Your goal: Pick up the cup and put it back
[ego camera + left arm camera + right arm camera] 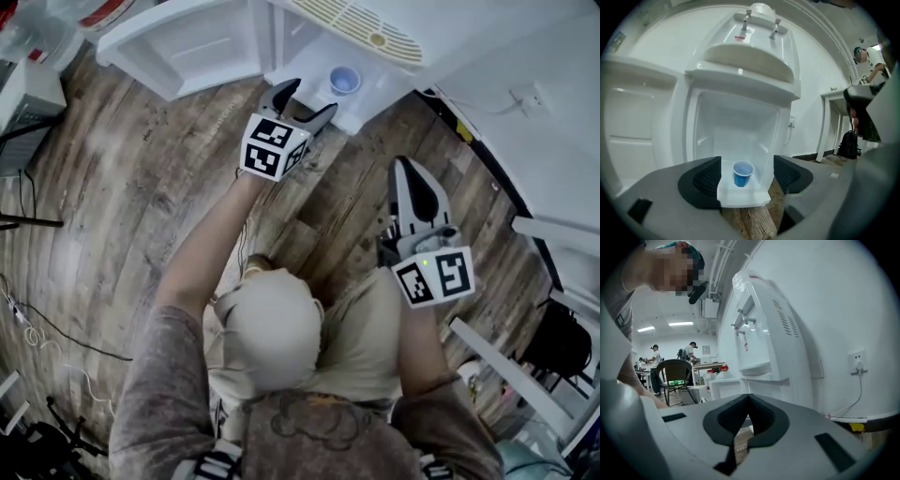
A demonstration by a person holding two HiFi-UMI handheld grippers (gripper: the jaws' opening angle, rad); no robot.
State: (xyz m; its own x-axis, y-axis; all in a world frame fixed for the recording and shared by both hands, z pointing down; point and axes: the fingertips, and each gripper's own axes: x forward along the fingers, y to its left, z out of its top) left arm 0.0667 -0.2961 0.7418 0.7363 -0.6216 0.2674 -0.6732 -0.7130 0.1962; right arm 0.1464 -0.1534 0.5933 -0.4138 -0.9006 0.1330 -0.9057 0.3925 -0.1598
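Note:
A small blue cup (743, 173) stands upright on the floor of the open lower compartment of a white water dispenser (750, 61). In the head view the cup (344, 81) sits just beyond my left gripper (307, 98). The left gripper (746, 177) is open and points at the cup from a short way off. Its dark pads (708, 178) frame the cup without touching it. My right gripper (407, 169) hangs back over the wood floor, shut and holding nothing. In its own view the right gripper (749, 403) faces past the dispenser (761, 333).
The compartment door (183, 42) stands swung open to the left. A wall socket with a cable (528, 98) is on the right wall. A black backpack (847, 143) leans by a white table leg. A chair (675, 376) and people at tables are farther back.

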